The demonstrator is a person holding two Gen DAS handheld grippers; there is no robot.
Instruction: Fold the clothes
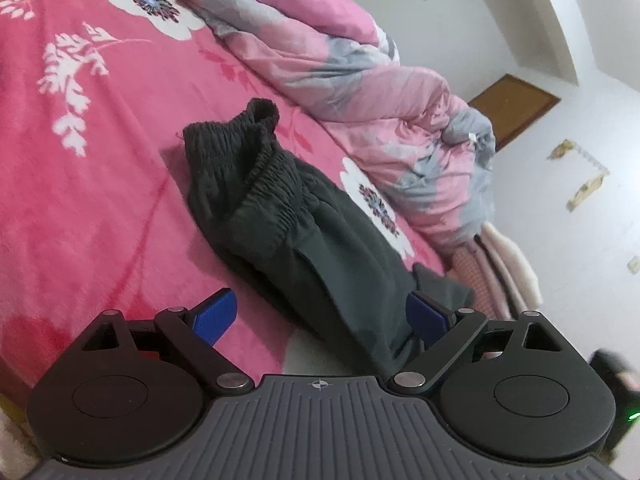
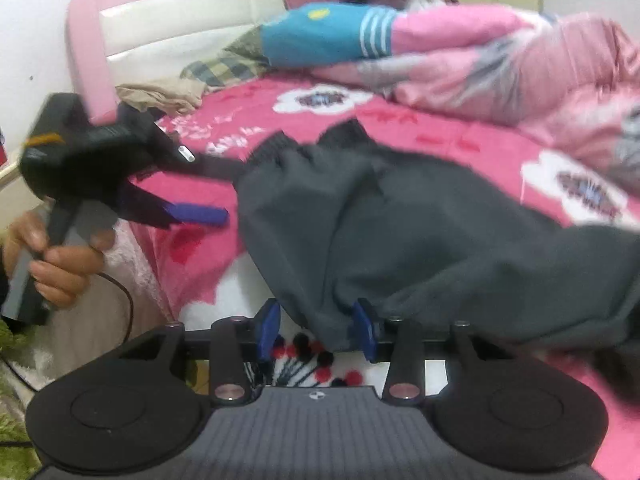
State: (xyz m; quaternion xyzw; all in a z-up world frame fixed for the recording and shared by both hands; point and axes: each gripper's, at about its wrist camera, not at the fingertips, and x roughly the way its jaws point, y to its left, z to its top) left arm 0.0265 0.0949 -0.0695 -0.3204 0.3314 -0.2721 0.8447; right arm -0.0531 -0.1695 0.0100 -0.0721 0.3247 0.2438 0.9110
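Note:
Dark grey trousers (image 1: 304, 240) with an elastic waistband (image 1: 256, 168) lie crumpled on the pink flowered blanket (image 1: 100, 200). My left gripper (image 1: 322, 314) stands wide open, its blue pads (image 1: 214, 314) on either side of the trousers' near end. From the right wrist view the same left gripper (image 2: 228, 192) is open beside the waistband end, held by a hand (image 2: 60, 264). My right gripper (image 2: 316, 328) is partly open at the bed's near edge. A hanging fold of the trousers (image 2: 400, 232) sits between its blue pads (image 2: 366, 330) without being pinched.
A bunched pink and grey quilt (image 1: 360, 80) runs along the far side of the bed. Blue striped, checked and beige clothes (image 2: 320, 36) lie by the pink headboard (image 2: 92, 60). A cable (image 2: 124, 304) hangs at the bed's left side.

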